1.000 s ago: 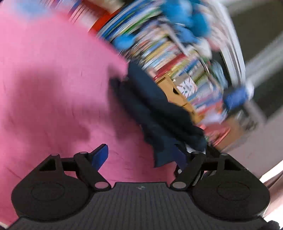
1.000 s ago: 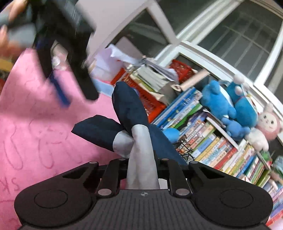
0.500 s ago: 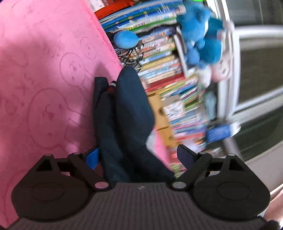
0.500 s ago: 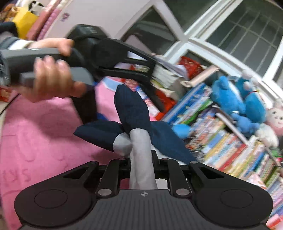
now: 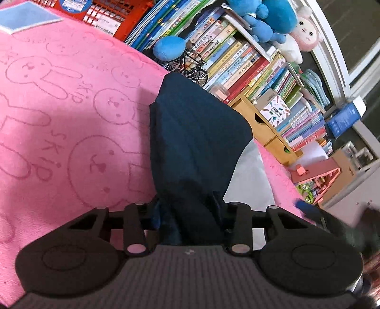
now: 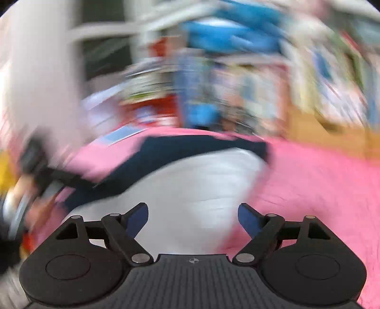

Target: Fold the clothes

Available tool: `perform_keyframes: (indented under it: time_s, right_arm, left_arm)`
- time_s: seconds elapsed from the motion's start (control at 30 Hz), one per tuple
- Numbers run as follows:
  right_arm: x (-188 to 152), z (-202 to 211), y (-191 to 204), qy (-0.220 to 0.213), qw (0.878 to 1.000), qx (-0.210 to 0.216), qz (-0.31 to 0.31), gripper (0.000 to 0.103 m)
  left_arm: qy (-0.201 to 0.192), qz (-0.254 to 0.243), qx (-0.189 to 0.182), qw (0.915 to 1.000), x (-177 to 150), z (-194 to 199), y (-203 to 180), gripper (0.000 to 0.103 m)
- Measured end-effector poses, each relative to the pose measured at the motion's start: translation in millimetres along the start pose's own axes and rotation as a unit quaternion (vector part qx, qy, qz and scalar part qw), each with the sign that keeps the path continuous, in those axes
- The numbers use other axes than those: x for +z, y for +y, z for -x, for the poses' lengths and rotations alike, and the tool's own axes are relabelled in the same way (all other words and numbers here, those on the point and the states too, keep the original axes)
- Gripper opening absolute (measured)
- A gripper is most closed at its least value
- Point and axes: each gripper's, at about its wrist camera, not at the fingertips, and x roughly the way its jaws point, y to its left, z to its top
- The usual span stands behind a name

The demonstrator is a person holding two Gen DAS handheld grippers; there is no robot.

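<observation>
Pink blanket [image 5: 71, 118]: left gripper [image 5: 190, 214] pinches garment [image 5: 194, 133] (navy).

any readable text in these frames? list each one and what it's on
"SKIP": stamped repeatedly among the rabbit outlines on the pink blanket.
Book spines on the shelf: printed titles, too small to read.
Small white box on the wooden drawer unit: print too small to read.
Round label on the red crate: cut off and blurred.
Right wrist view: motion-blurred, nothing legible.

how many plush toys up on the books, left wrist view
3 visible: blue plush on top of the books, pink-and-white plush to its right, blue ball-shaped plush lower left. More may be cropped.
</observation>
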Motion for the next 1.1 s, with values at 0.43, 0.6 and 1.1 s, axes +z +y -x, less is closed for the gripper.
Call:
perform_keyframes:
  time_s: [0.43,0.6,1.1]
  right_arm:
    - [48.3,-135.8,-100.4,0.004,0.986,0.052,-0.16,0.065]
    - [46.9,-125.4,-99.2,-0.019,0.973,0.085,-0.212,0.028]
    - [67.0,-16.2,-135.1,-0.062,0.983,-0.019,-0.17,0.037]
  left_arm:
    - [-0.043,-0.062,0.025,0.9968,-19.2,3.0,-15.5,0.027]
    - [-0.064,-0.118,0.043,0.99,-24.0,17.2,-50.0,0.019]
    - [-0.04,-0.247,0.083,0.9645,-35.7,-31.3,-112.1,0.022]
